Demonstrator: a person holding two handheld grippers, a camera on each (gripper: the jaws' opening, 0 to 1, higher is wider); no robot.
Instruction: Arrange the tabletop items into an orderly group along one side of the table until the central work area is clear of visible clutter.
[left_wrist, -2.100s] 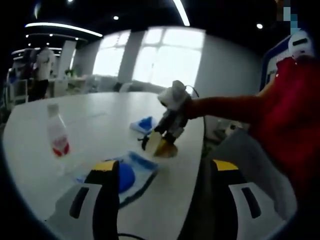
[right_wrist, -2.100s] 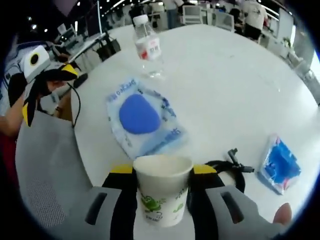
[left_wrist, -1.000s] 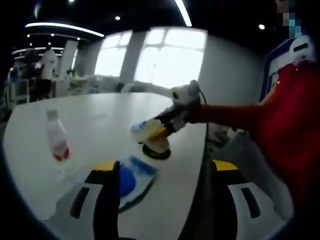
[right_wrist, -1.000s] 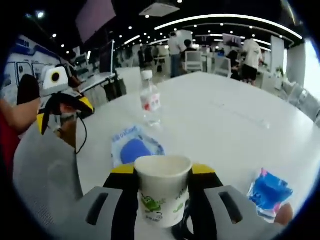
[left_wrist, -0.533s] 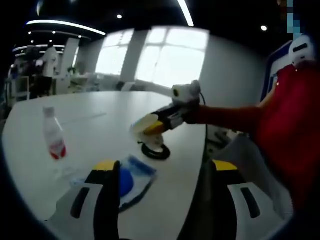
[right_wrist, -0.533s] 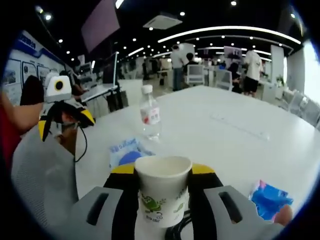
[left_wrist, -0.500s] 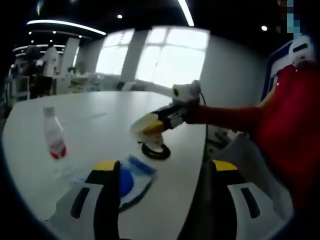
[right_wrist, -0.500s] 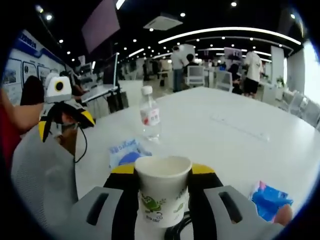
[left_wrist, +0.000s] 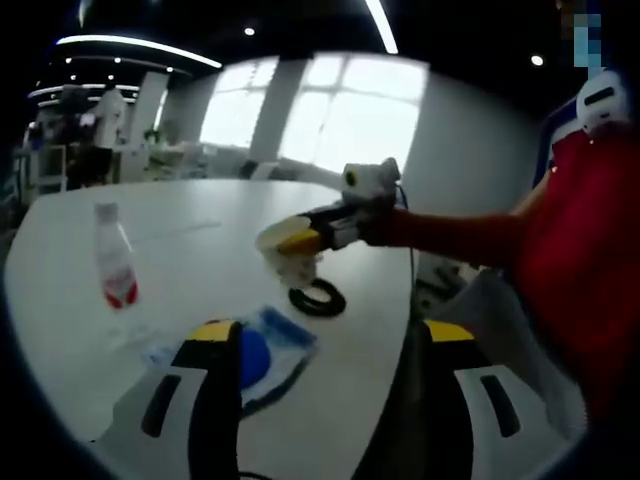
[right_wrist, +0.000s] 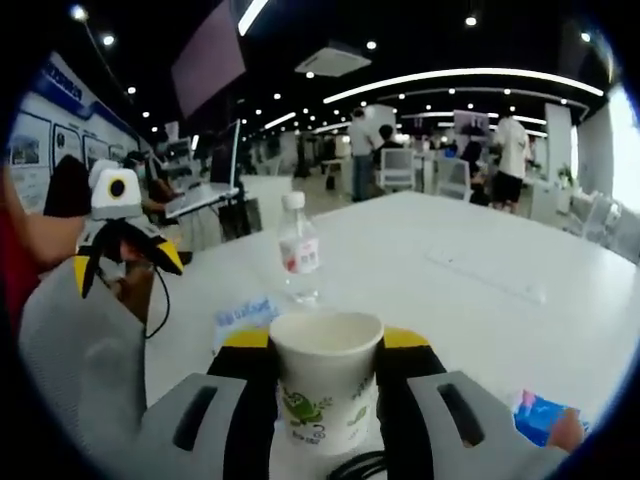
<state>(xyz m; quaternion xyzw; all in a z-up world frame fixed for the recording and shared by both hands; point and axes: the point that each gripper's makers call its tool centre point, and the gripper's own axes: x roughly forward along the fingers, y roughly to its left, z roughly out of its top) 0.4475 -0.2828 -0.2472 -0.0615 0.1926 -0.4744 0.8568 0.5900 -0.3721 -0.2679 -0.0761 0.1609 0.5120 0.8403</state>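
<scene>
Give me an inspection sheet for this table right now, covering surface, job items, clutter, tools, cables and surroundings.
Surface: large white table, mostly bare.
Job's things: white paper cup with green print held above the table; clear plastic water bottle with red label upright; flat blue-and-white pouch lying near the table edge; small blue packet lying flat.
Clutter: nothing seen beyond the job's things.
Grippers: right tool shut on the cup; left tool open, holding nothing.
Cables: coiled black cable on the table under the lifted cup.
Surroundings: grey mesh chair at the table edge; people standing in the background; bright windows.
</scene>
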